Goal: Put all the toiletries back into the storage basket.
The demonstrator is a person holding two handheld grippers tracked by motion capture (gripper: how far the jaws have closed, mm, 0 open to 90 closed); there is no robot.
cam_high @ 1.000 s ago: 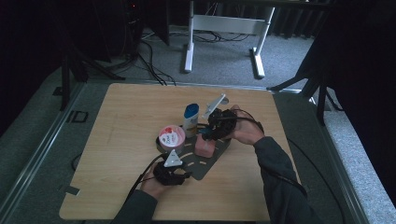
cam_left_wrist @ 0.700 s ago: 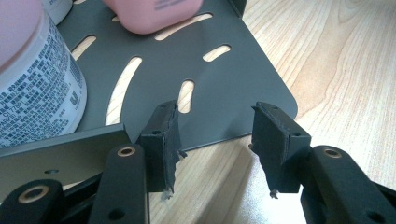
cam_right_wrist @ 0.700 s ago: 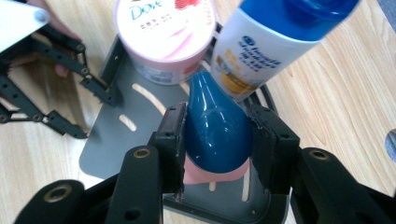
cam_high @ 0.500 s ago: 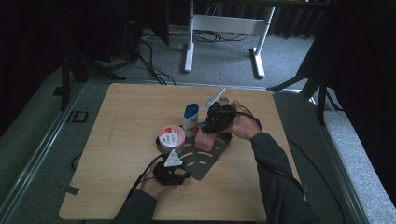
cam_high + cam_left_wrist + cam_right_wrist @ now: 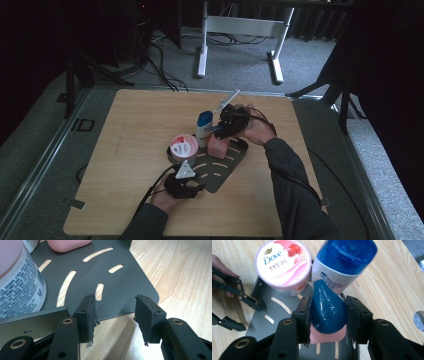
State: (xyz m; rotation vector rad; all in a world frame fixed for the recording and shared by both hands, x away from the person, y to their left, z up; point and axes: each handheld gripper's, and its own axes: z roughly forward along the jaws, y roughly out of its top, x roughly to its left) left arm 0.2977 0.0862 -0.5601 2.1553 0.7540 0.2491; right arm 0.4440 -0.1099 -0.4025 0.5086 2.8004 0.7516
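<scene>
Right tool grips blue bottle, carried slightly toward 12 o'clock over tray since earlier frame; placement pending. Left tool open, stationary at tray's 6 o'clock edge on bench.

The light wooden table carries a dark slotted metal tray, whose near edge sits between the left tool's open tips. Bare wood shows under and right of that tool.
</scene>
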